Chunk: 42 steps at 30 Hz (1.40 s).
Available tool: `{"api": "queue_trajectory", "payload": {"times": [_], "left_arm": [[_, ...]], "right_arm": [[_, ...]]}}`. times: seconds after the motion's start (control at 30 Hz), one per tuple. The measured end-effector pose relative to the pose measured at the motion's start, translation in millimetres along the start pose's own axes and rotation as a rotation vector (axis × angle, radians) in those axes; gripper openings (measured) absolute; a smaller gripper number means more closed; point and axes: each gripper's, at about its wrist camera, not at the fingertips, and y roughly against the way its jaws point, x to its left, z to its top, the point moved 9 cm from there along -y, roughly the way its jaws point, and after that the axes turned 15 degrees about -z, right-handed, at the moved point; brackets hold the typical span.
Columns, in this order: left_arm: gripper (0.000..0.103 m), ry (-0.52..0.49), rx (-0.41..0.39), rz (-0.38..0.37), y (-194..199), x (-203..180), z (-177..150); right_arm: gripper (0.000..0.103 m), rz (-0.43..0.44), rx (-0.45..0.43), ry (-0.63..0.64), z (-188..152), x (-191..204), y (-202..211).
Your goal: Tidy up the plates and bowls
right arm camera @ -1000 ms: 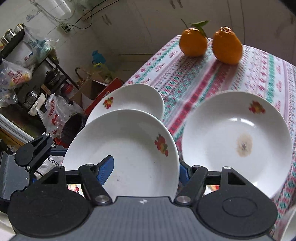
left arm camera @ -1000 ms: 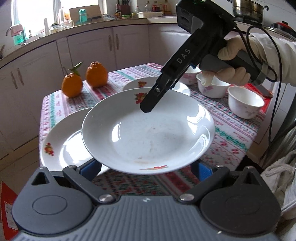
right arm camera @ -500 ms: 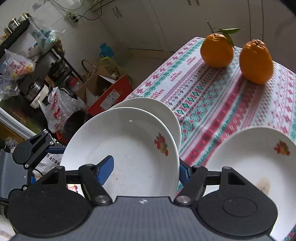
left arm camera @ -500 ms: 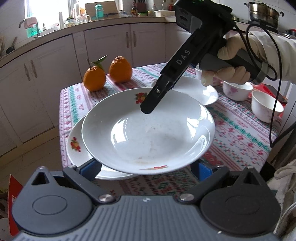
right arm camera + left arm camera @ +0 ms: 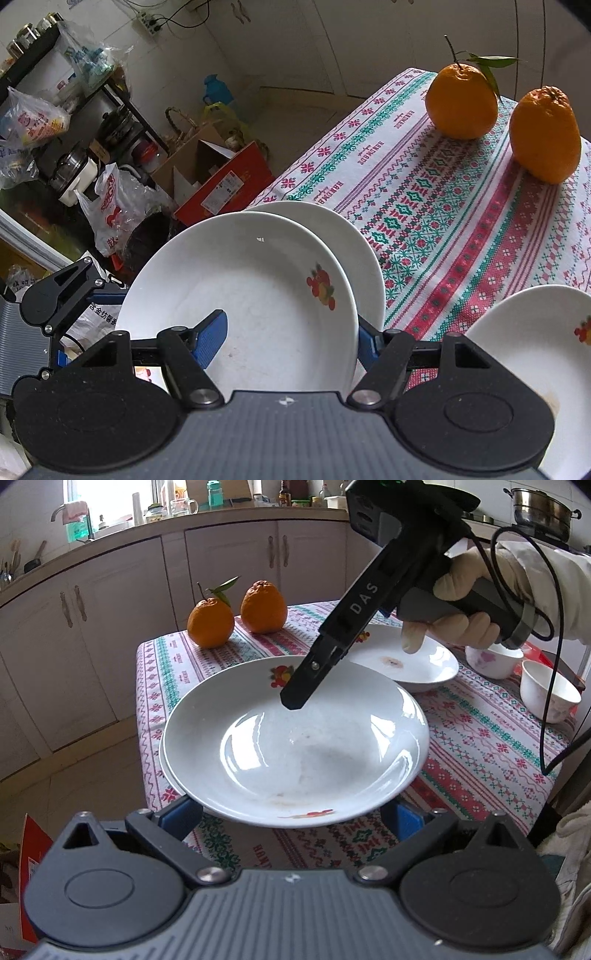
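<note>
A white plate with a fruit print [image 5: 295, 753] hangs just above the table. My right gripper [image 5: 295, 698] is shut on its far rim; in the right wrist view the rim [image 5: 258, 295] runs between the two blue pads [image 5: 210, 339]. My left gripper [image 5: 293, 812] is open, and its blue fingers [image 5: 181, 812] reach under the plate's near edge, their tips hidden. A second plate [image 5: 354, 240] lies on the cloth almost straight below the held one, only a sliver [image 5: 164, 760] of it showing. A third plate [image 5: 413, 661] with a brown stain lies further right.
Two oranges [image 5: 208, 622] [image 5: 264, 607] stand at the far corner of the patterned tablecloth [image 5: 480, 746]. Two small white bowls [image 5: 546, 694] [image 5: 491, 661] sit at the right. The table's left edge [image 5: 295, 177] drops to a floor with boxes and bags.
Both grippers carried the plate leftward across the table. The plate on the cloth, earlier sticking out to the left, now lies almost fully beneath the held one.
</note>
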Motion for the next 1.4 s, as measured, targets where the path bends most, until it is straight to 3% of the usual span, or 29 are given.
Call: {"api": "queue_trajectory", "payload": {"times": [1.4], "left_arm": [[0.102,0.036,0.019,-0.014,-13.4,19.7,-1.7]], "right_arm": [[0.076,-0.014,0.005,-0.027,-8.4,-1.3,6.9]]}}
